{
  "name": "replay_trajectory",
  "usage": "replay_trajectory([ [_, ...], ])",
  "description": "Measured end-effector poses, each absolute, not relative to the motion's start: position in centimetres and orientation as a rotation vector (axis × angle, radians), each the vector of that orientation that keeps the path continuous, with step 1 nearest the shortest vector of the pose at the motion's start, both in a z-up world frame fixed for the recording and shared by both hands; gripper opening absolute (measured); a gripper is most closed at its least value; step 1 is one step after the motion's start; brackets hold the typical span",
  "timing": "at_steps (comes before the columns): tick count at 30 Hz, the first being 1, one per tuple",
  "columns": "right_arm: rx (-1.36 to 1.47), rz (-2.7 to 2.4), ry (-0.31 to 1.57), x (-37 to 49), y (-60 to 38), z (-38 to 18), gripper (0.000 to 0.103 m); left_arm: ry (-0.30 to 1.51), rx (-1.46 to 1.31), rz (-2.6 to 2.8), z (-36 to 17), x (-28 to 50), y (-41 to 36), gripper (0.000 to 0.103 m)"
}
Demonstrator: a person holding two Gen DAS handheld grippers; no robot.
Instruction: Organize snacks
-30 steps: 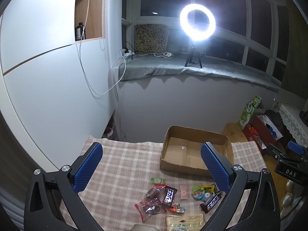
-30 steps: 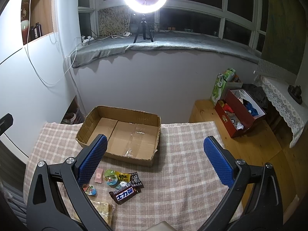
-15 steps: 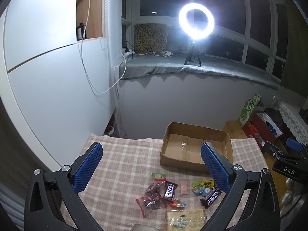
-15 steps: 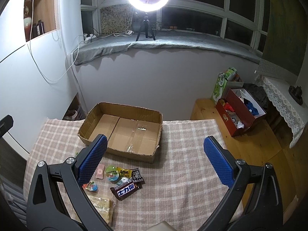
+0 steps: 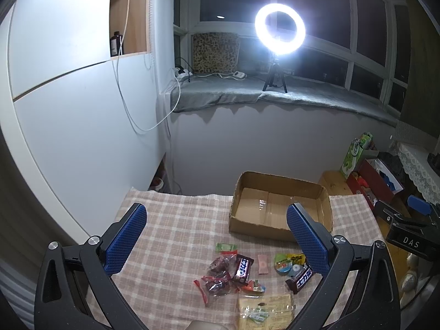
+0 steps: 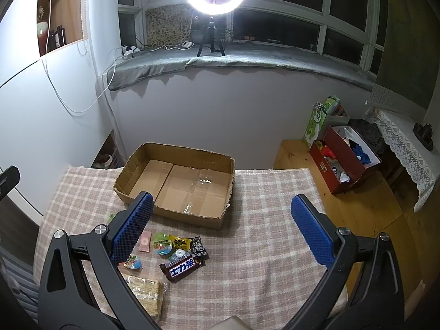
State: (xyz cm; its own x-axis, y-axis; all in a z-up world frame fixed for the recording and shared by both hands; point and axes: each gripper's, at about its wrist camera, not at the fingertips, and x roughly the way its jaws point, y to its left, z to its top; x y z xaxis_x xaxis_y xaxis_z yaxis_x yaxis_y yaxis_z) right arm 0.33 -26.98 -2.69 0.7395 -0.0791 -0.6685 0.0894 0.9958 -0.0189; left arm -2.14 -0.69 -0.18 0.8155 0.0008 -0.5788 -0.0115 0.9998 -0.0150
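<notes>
1. My left gripper (image 5: pixel 216 236): jaws spread wide, nothing between the blue pads, held above the near left part of the table
2. Table with checked cloth (image 6: pixel 264 250): pink and cream plaid, bare on its right half
3. Green sachet (image 5: pixel 226 247): lies flat, leftmost of the snacks, apart from the box and just in front of it
4. Two clear packets with red trim (image 5: pixel 217 275): dark contents, one just behind the other, touching
5. Dark bar with white lettering (image 5: pixel 243 265): stands just right of the packets, tilted
6. Pink sachet (image 6: pixel 145 243): flat on the cloth, between the dark bar and the round green tub
7. Cracker pack (image 6: pixel 145 293): clear wrap, nearest edge of the table, partly hidden behind my right gripper's left finger
8. Round green tub (image 6: pixel 162 245): lid up, touching a yellow packet (image 6: pixel 180 243) on its right
9. Brown bar with blue label (image 6: pixel 182 268): lies at a slant, rightmost and nearest of that cluster, under a small black packet (image 6: pixel 198 248)
10. Cardboard box (image 6: pixel 222 220): open, shallow, nothing in it, at the far middle of the table; all snacks lie outside it, in front
11. My right gripper (image 6: pixel 221 228): jaws spread wide, holding nothing, above the near middle of the table
</notes>
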Motion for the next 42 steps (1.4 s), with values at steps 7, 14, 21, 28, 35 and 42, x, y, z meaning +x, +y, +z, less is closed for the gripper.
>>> replay_trajectory([
  [7, 0.017, -0.096, 0.736, 0.3, -26.9, -2.7, 0.102, 0.618, -0.014, 0.001, -0.2, -2.1, -0.9, 0.102],
  [14, 0.021, -0.097, 0.736, 0.2, -27.1, -2.7, 0.102, 0.621, -0.009, -0.004, -0.2, -2.2, -1.2, 0.102],
  [21, 0.018, -0.094, 0.736, 0.2, -27.1, -2.6, 0.102, 0.617, -0.011, -0.001, -0.1, -2.3, -1.1, 0.102],
  [28, 0.017, -0.094, 0.738, 0.1, -27.0, -2.7, 0.102, 0.616, -0.015, -0.005, -0.3, -2.3, -1.1, 0.102],
  [35, 0.038, -0.058, 0.784, 0.2, -27.6, -3.5, 0.102, 0.637, -0.01, -0.018, -0.8, -2.1, -1.1, 0.102],
  [42, 0.053, -0.006, 0.837, 0.3, -27.8, -5.5, 0.102, 0.716, -0.037, -0.029, -2.7, -1.8, -0.2, 0.101],
])
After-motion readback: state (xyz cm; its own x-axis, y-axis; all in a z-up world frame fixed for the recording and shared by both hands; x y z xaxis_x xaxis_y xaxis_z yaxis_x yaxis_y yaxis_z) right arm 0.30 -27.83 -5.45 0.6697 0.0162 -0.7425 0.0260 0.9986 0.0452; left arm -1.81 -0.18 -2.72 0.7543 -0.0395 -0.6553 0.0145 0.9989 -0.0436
